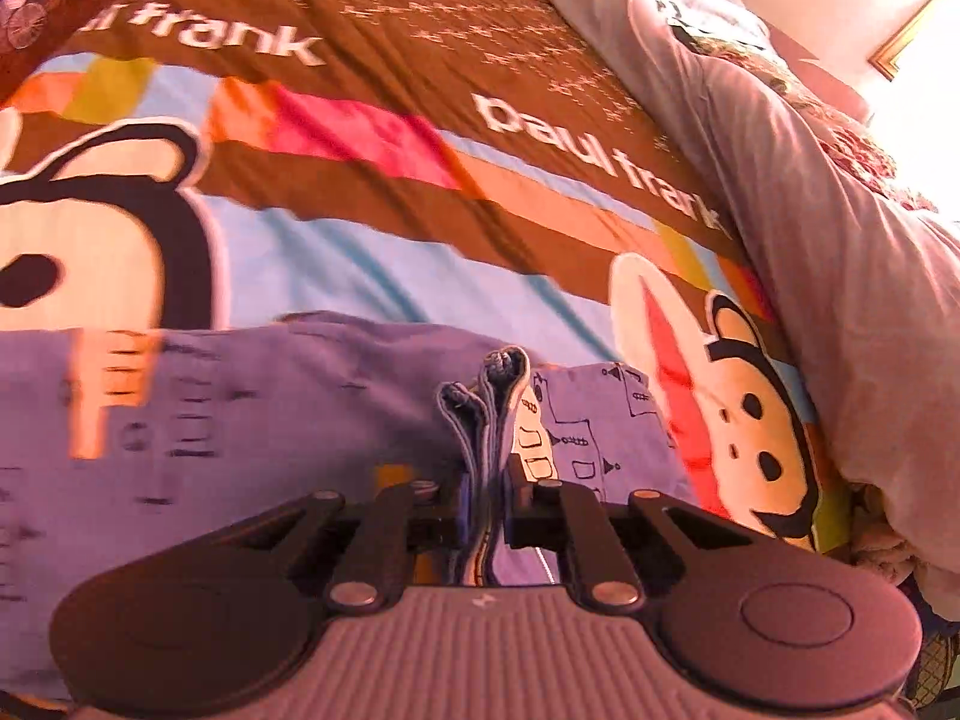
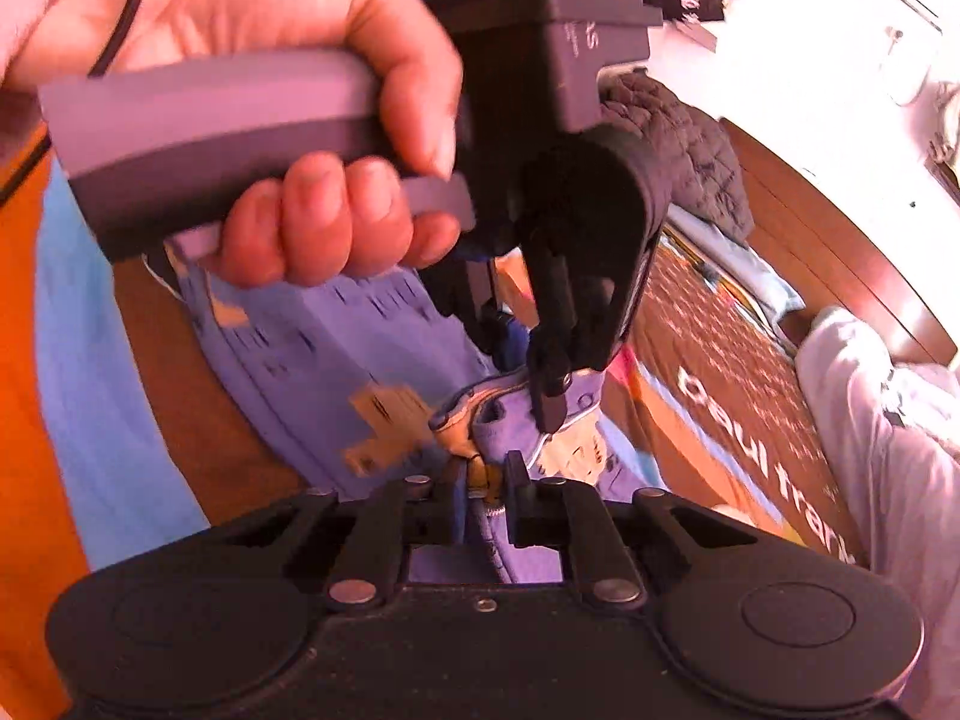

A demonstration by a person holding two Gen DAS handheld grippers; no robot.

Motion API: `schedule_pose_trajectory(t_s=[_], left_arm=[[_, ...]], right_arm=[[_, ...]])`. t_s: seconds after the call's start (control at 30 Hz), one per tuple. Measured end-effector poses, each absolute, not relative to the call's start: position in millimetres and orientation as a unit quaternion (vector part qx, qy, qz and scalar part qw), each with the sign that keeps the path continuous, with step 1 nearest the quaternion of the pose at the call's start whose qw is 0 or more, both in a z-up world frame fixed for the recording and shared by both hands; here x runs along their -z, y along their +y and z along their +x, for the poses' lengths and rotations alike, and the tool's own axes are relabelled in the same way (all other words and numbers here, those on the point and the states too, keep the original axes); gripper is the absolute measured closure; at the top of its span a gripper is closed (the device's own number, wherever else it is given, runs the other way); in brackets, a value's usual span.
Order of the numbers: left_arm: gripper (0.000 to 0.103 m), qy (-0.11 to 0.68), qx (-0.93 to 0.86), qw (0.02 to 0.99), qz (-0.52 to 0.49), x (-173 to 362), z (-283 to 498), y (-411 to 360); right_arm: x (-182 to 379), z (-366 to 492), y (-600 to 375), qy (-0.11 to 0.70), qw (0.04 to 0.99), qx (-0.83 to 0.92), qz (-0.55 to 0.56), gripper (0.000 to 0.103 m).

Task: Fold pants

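One cartoon-print bedspread [image 1: 372, 192] is seen filling both views, with one grey quilt [image 1: 840, 210] bunched along its far side and one pair of purple patterned pants [image 1: 270, 408] laid across the near part. Two grippers are counted, each pinched shut on a bunched edge of the pants: the left gripper [image 1: 487, 489] is clamped on several stacked layers, and the right gripper [image 2: 487, 489] on a fold just beside it. One hand [image 2: 288, 120] is shown wrapped around the left tool's handle. The step in hand is judged to be the lifting of the gripped edge; next, that edge would need to be carried over and laid flat, with both pinches kept firm.
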State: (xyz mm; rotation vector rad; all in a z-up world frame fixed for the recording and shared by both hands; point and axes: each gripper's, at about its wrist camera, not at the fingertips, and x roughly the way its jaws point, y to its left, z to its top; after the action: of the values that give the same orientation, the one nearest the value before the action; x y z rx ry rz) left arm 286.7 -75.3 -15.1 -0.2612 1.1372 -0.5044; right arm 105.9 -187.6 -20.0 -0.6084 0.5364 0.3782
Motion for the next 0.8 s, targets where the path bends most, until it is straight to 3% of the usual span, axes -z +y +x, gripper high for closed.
schedule_pose_trajectory(t_s=[0.23, 0.3, 0.43, 0.47, 0.5, 0.6, 0.7, 0.8], left_arm=[[0.091, 0.545, 0.21, 0.801, -0.13, 44, 287, -19], [0.08, 0.548, 0.212, 0.797, -0.14, 55, 287, -9], [0.069, 0.534, 0.229, 0.797, -0.165, 60, 286, 0], [0.063, 0.533, 0.228, 0.798, -0.165, 58, 286, 1], [0.053, 0.53, 0.221, 0.802, -0.16, 54, 285, 2], [0.026, 0.488, 0.155, 0.85, -0.124, 33, 269, 2], [0.024, 0.416, 0.13, 0.897, -0.072, 12, 247, -12], [0.023, 0.42, 0.134, 0.894, -0.074, 17, 244, -34]], right_arm=[[35, 112, -134, 0.277, 0.877, -0.246, -0.305, 0.09], [45, 114, -125, 0.291, 0.867, -0.258, -0.312, 0.09], [52, 111, -130, 0.295, 0.863, -0.267, -0.312, 0.081], [48, 109, -138, 0.295, 0.865, -0.271, -0.302, 0.073], [45, 107, -145, 0.296, 0.868, -0.272, -0.293, 0.058], [29, 99, -185, 0.283, 0.889, -0.249, -0.261, 0.039], [16, 107, -229, 0.267, 0.917, -0.167, -0.246, 0.025], [17, 144, -265, 0.274, 0.932, -0.06, -0.227, 0.025]])
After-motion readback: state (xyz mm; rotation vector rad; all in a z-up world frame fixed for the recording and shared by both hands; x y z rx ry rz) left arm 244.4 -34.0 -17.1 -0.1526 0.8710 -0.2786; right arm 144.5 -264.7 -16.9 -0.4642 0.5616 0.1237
